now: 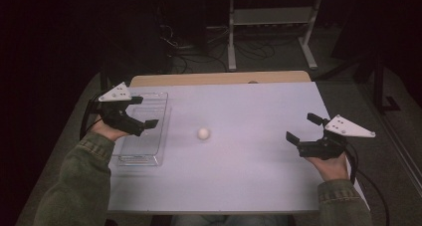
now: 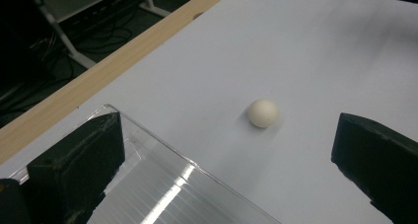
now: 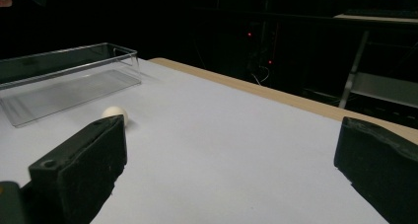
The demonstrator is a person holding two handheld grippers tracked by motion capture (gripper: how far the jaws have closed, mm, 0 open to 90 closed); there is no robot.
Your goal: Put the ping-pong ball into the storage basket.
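Both grippers are held with jaws spread and nothing between them: the left gripper [image 1: 140, 112] hovers over the clear tray [image 1: 158, 159] at the table's left side, the right gripper [image 1: 302, 128] above the table's [image 1: 259, 186] right side. Between them the white ball [image 1: 203, 133] lies on the pale tabletop, just right of the tray. Being round, it has no long axis or heading, and it carries no readable marking. Nothing stands between either gripper and the ball.

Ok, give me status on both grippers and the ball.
Left gripper open, above the clear tray. Right gripper open, near the table's right edge. Ball loose on the table, outside the tray. Nothing between ball and tray.
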